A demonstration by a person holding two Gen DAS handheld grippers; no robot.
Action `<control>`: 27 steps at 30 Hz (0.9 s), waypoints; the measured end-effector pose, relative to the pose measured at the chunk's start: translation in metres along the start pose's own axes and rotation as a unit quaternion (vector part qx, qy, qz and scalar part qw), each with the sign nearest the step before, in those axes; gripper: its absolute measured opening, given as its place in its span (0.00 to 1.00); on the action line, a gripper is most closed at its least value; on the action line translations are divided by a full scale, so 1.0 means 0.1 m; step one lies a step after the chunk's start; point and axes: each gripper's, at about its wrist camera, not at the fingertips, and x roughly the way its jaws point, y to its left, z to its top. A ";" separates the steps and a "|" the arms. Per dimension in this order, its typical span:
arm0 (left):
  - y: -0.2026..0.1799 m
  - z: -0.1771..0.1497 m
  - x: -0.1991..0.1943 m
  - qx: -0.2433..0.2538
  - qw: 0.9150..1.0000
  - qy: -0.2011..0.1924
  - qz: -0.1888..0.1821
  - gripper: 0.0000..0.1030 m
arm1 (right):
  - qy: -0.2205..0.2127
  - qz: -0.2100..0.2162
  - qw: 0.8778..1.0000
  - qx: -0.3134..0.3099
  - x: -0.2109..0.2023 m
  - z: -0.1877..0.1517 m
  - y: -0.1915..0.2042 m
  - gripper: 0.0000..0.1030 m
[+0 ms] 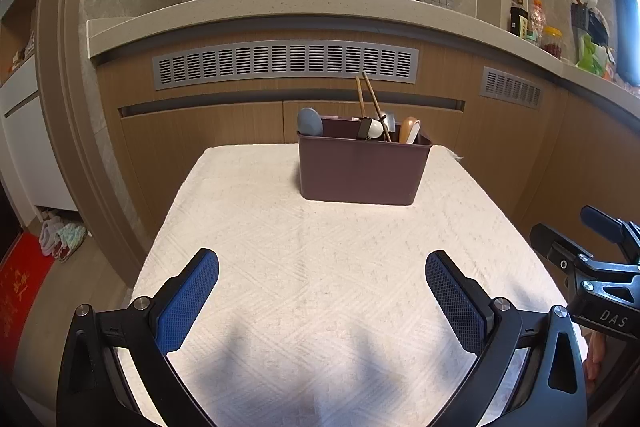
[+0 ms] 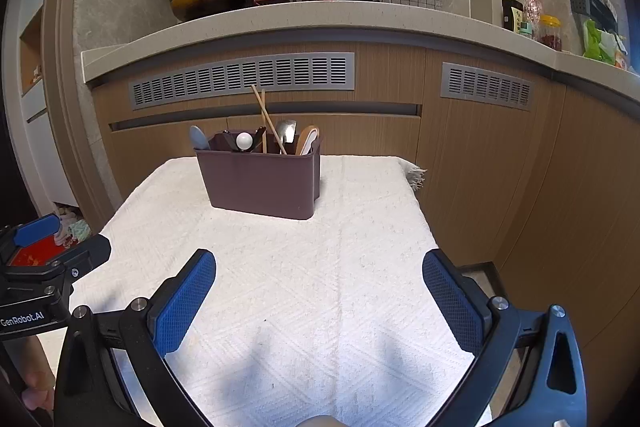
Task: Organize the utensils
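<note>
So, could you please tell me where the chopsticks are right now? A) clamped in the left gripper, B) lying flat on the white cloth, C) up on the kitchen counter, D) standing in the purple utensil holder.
D: the chopsticks stick up out of the purple utensil holder, while both grippers are open and empty.

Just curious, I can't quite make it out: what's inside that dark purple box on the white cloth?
Sticking out of the box are two chopsticks, a grey spoon, a metal spoon, a wooden spoon and something with a white ball. Their lower ends are hidden by the walls.
</note>
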 end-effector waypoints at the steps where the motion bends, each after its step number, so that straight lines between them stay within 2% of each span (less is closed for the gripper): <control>1: 0.00 0.00 0.00 0.000 1.000 0.000 0.000 1.00 | 0.000 0.000 1.000 0.000 0.00 -0.01 -0.01 1.00; 21: 0.03 -0.02 0.04 0.007 1.000 0.004 0.003 1.00 | 0.003 0.001 1.000 0.003 0.02 -0.02 -0.03 1.00; 27: 0.06 -0.03 0.13 0.005 1.000 0.017 -0.007 1.00 | 0.006 -0.004 1.000 0.004 0.05 -0.03 -0.04 1.00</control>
